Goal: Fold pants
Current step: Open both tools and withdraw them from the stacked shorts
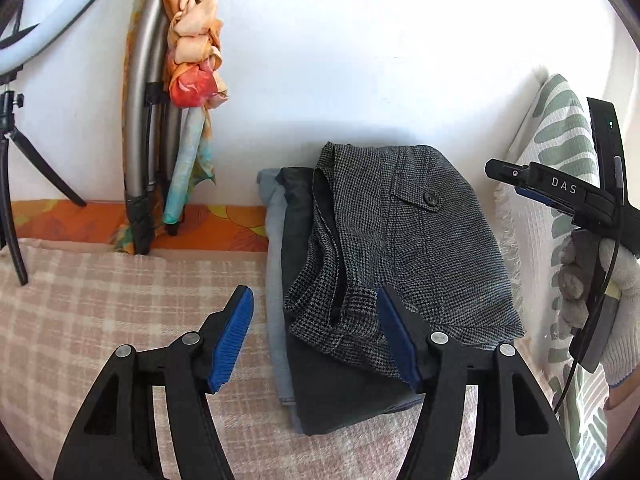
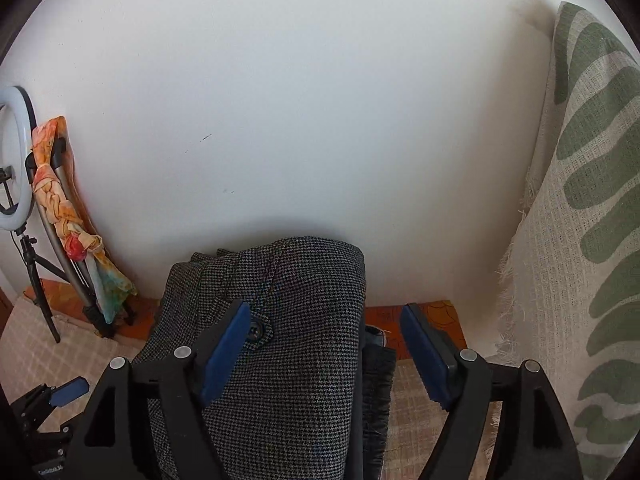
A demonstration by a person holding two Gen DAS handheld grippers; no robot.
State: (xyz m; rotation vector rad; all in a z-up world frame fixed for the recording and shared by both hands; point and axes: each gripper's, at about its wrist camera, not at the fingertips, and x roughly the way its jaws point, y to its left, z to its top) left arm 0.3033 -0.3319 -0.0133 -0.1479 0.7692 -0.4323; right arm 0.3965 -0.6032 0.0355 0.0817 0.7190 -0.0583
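Observation:
Folded grey houndstooth pants with a buttoned pocket flap lie on top of a stack of folded dark and light-blue pants against the white wall. They also show in the right wrist view. My left gripper is open and empty, its right pad over the pants' near edge. My right gripper is open and empty, hovering over the right side of the stack. In the left wrist view the right gripper is held in a gloved hand at the right.
The stack sits on a pink checked blanket. A green-and-white patterned cloth hangs at the right. A ring light on a tripod, a metal tube frame and a knotted orange scarf stand at the left by the wall.

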